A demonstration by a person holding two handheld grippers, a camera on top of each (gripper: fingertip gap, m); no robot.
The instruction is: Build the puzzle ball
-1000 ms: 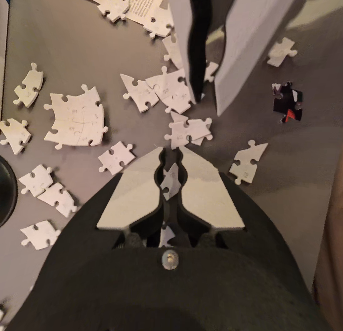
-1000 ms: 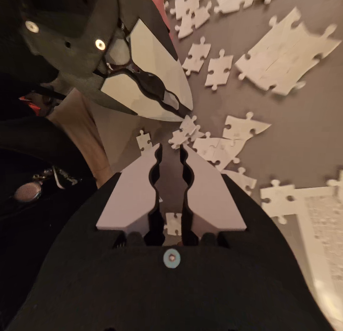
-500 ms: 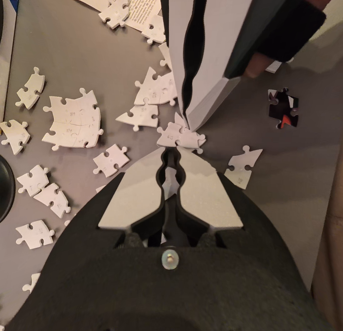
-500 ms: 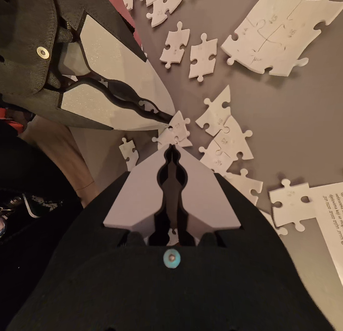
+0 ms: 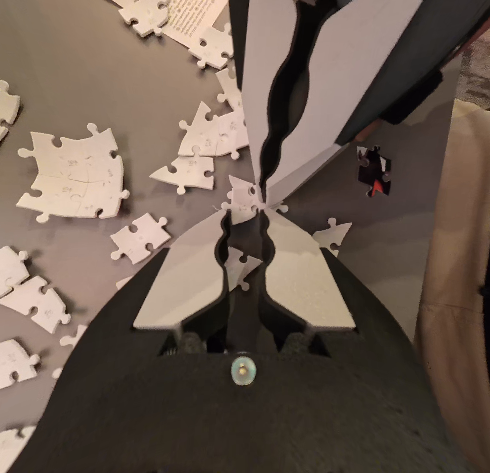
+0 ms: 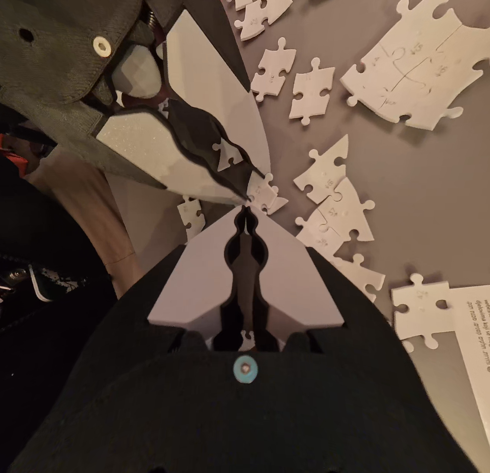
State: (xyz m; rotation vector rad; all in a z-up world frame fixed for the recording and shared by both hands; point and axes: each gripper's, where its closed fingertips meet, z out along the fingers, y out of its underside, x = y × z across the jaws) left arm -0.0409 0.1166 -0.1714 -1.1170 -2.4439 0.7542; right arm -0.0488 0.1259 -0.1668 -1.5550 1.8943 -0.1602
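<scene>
Two grippers meet tip to tip over one small stack of white puzzle pieces [image 5: 242, 203] on your grey table [image 5: 106, 75].

Item 1: your left gripper [image 5: 245, 216]. Fingers slightly parted at the tips, with the near edge of the stack lying between them; you cannot tell whether they pinch it. A loose triangular piece [image 5: 240, 268] shows on the table through the gap farther back.

Item 2: your right gripper [image 6: 245, 211]. Fingers drawn together at the tips, a thin white edge caught between them; in the left wrist view its tips come down on the far right edge of the same stack.

Item 3: joined section of four pieces [image 5: 74, 173], left of the stack and well apart from it.

Item 4: fan of three joined wedge pieces [image 6: 336, 203], just beside the stack.

Item 5: one piece lying picture side up, dark with a red mark [image 5: 375, 175], to your right.

Item 6: printed paper sheet [image 5: 191, 12] at the far edge, two pieces resting on it.

Item 7: loose single pieces, white side up, scattered over the left part of the table.
</scene>
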